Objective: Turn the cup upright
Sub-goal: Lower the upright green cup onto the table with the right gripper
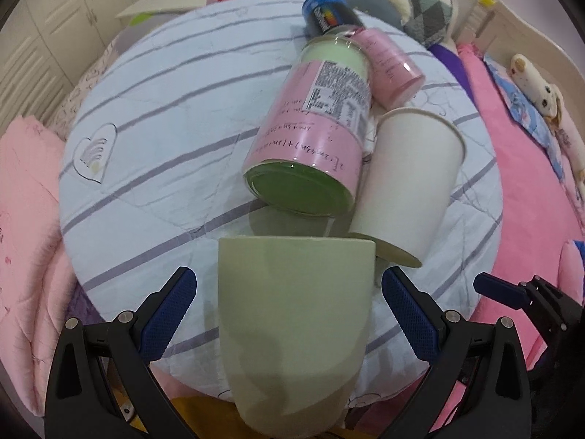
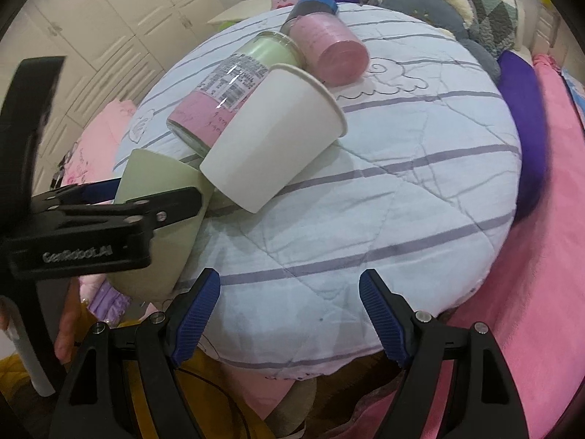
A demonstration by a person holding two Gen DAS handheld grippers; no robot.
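Note:
A pale green mug (image 1: 292, 322) stands between the open fingers of my left gripper (image 1: 289, 314) with its rim up, at the near edge of the striped round cushion (image 1: 164, 109). The blue pads (image 1: 172, 314) stand on both sides of it with small gaps. In the right wrist view the mug (image 2: 161, 197) sits at the left with the left gripper (image 2: 109, 216) around it. My right gripper (image 2: 289, 314) is open and empty over the cushion's near edge (image 2: 329, 256).
A white paper cup (image 1: 406, 183) lies on its side behind the mug, touching a large green and pink jar (image 1: 310, 139). A pink jar (image 1: 391, 69) and a dark can (image 1: 325, 14) lie further back. Pillows, plush toys and pink bedding surround the cushion.

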